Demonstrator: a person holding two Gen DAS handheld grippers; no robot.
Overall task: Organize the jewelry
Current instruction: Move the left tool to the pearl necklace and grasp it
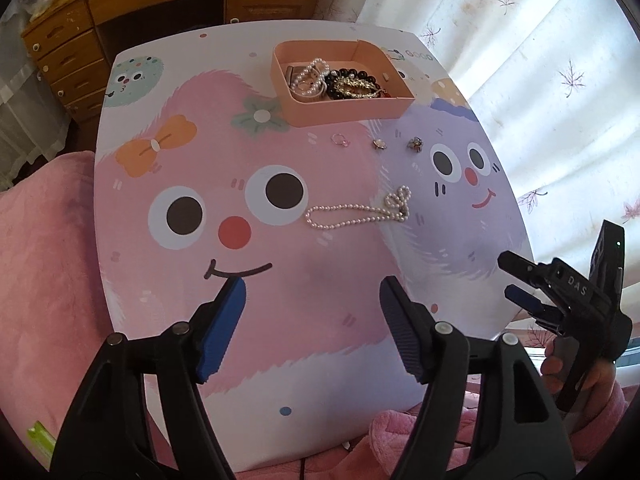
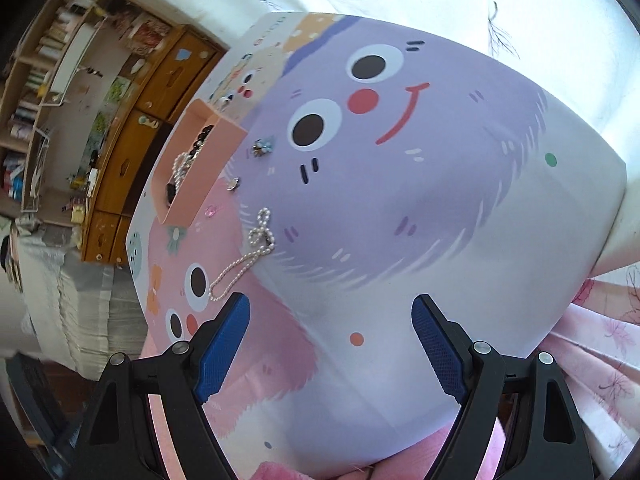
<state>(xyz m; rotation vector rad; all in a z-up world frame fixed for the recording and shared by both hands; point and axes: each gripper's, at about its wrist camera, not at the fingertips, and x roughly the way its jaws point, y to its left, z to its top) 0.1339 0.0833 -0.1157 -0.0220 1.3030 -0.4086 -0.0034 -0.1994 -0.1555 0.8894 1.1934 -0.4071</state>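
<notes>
While my left gripper (image 1: 312, 316) hangs wide and empty over the table's (image 1: 280, 360) near edge, the pearl necklace (image 1: 356, 212) lies ahead of it, with the pink ring (image 1: 341, 140) and two small ornaments (image 1: 378, 144) beyond, just short of the pink tray (image 1: 348, 114). I judge the necklace comes next: I should pinch its bunched, knotted end so the strand trails free. My right gripper (image 2: 332, 340) also stands wide, holding nothing.

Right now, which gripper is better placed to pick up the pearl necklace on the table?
Probably the left gripper: open and empty, its fingers point up the table toward the pearl necklace. The right gripper, also open, sits off the table's right edge, with the necklace off to its side.
</notes>
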